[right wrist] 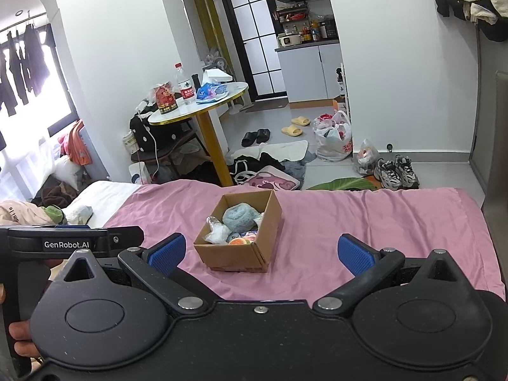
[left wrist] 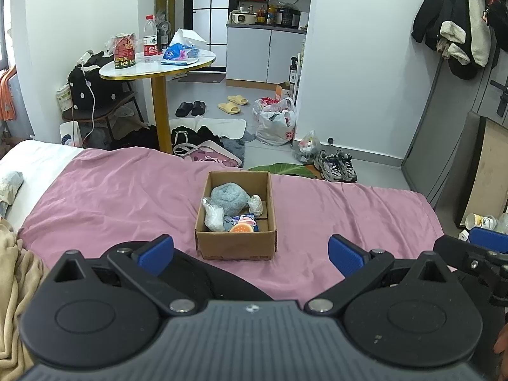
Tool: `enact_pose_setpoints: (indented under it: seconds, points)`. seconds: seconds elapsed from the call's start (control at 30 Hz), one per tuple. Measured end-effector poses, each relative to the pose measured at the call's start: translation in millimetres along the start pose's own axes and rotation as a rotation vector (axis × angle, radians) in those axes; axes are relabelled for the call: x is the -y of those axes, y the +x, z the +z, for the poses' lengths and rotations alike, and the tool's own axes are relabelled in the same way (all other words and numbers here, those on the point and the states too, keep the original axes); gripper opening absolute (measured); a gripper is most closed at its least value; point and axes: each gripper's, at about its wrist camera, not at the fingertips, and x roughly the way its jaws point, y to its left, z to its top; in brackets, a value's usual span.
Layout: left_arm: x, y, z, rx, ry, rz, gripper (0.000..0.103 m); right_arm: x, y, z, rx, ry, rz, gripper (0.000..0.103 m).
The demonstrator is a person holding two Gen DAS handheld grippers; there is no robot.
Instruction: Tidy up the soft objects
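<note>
A small cardboard box point(left wrist: 236, 243) stands on the pink bedsheet point(left wrist: 111, 190). Inside it lie a fluffy pale-blue plush point(left wrist: 229, 198), white wrapped bundles point(left wrist: 213, 217) and an orange burger-like toy point(left wrist: 242, 228). My left gripper point(left wrist: 250, 254) is open, hovering just in front of the box with nothing between its blue pads. In the right wrist view the same box point(right wrist: 233, 255) sits ahead and slightly left, with the plush point(right wrist: 240, 217) showing. My right gripper point(right wrist: 262, 250) is open and holds nothing. The left gripper's body point(right wrist: 70, 238) shows at the left edge.
Beyond the bed's foot stands a round gold-legged table point(left wrist: 158, 66) with a bottle and cans. Bags, slippers, sneakers point(left wrist: 336, 165) and clothes lie on the floor. A beige blanket point(left wrist: 12, 285) lies on the left of the bed, and a white pillow point(right wrist: 95, 200) sits by the sheet.
</note>
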Motion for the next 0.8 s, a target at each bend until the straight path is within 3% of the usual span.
enact_pose_setpoints:
  seconds: [0.8]
  points:
    - [2.6, 0.2, -0.8, 0.003, 0.008, -0.013, 0.103, -0.2, 3.2, 1.8, -0.006, 0.004, 0.009, 0.103]
